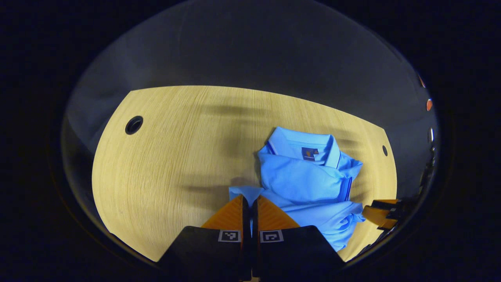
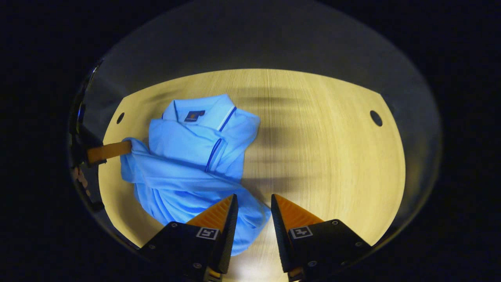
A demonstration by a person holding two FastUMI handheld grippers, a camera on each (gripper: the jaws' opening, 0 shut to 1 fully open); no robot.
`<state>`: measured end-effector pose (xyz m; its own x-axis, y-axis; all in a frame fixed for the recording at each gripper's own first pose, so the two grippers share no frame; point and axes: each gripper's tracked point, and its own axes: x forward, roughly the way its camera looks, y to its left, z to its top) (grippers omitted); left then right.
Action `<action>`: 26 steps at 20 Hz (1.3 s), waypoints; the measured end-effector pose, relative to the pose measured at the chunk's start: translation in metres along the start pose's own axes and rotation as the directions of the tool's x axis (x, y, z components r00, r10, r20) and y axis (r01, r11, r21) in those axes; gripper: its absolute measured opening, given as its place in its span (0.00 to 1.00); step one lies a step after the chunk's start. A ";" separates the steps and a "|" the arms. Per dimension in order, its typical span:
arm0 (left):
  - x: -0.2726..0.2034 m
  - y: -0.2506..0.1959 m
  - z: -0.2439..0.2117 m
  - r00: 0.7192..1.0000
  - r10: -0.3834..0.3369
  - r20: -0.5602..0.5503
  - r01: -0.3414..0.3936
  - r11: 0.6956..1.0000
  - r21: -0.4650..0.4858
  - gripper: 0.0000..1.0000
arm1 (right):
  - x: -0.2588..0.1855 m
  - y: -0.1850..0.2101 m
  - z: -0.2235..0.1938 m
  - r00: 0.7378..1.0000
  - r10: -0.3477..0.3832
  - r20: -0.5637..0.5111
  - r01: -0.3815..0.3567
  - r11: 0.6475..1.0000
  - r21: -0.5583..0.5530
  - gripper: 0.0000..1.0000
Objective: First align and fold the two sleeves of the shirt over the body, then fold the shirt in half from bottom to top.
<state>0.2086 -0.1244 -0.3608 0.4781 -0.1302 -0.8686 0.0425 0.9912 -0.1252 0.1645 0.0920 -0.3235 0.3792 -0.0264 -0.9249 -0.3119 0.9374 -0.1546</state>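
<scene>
Blue shirt [image 1: 309, 184] lies bunched on the wooden counter [image 1: 176, 156], with bare wood beside its collar. Left claw [image 1: 250, 201] pinches its hem; right claw [image 2: 252, 203] is spread, the hem's lower edge hidden behind one finger.

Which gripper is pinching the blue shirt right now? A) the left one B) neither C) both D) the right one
A: the left gripper is shut on a corner of the blue shirt, while the right gripper stands open.
</scene>
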 end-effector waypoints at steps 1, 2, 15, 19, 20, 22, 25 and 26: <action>-0.001 0.002 -0.001 1.000 0.000 -0.003 -0.001 1.000 -0.011 0.04 | 0.008 0.004 -0.009 1.000 0.000 -0.025 0.000 1.000 0.008 0.50; -0.003 0.003 -0.002 1.000 -0.002 -0.002 0.002 1.000 -0.018 0.04 | 0.017 0.005 -0.016 0.999 -0.010 -0.046 0.010 1.000 0.002 0.47; -0.019 -0.007 0.030 0.991 0.008 0.132 -0.019 0.997 0.079 0.04 | 0.002 -0.007 0.047 0.976 -0.056 0.209 0.031 0.992 0.121 0.00; -0.019 -0.007 0.053 0.984 0.019 0.175 -0.036 0.994 0.100 0.04 | -0.011 -0.006 0.088 0.959 -0.057 0.279 0.019 0.991 0.136 0.00; -0.017 -0.006 0.061 0.982 0.019 0.187 -0.037 0.995 0.096 0.04 | -0.011 -0.004 0.095 0.958 -0.051 0.284 0.012 0.990 0.140 0.00; -0.008 -0.001 0.074 0.978 0.030 0.204 -0.049 0.995 0.088 0.04 | -0.003 -0.002 0.109 0.952 -0.040 0.302 -0.007 0.988 0.152 0.00; -0.005 0.021 0.078 0.970 0.103 0.220 -0.128 0.986 0.102 0.28 | -0.005 -0.001 0.097 0.961 -0.065 0.269 0.018 0.984 0.176 0.04; -0.009 0.027 0.080 0.966 0.108 0.236 -0.135 0.986 0.102 0.46 | -0.011 -0.007 0.092 0.961 -0.089 0.261 0.052 0.988 0.146 0.17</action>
<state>0.2755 -0.0948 -0.3182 0.6732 -0.0132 -0.7393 0.0668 0.9968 0.0430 0.2424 0.1179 -0.2806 0.6197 -0.0179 -0.7847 -0.1615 0.9754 -0.1498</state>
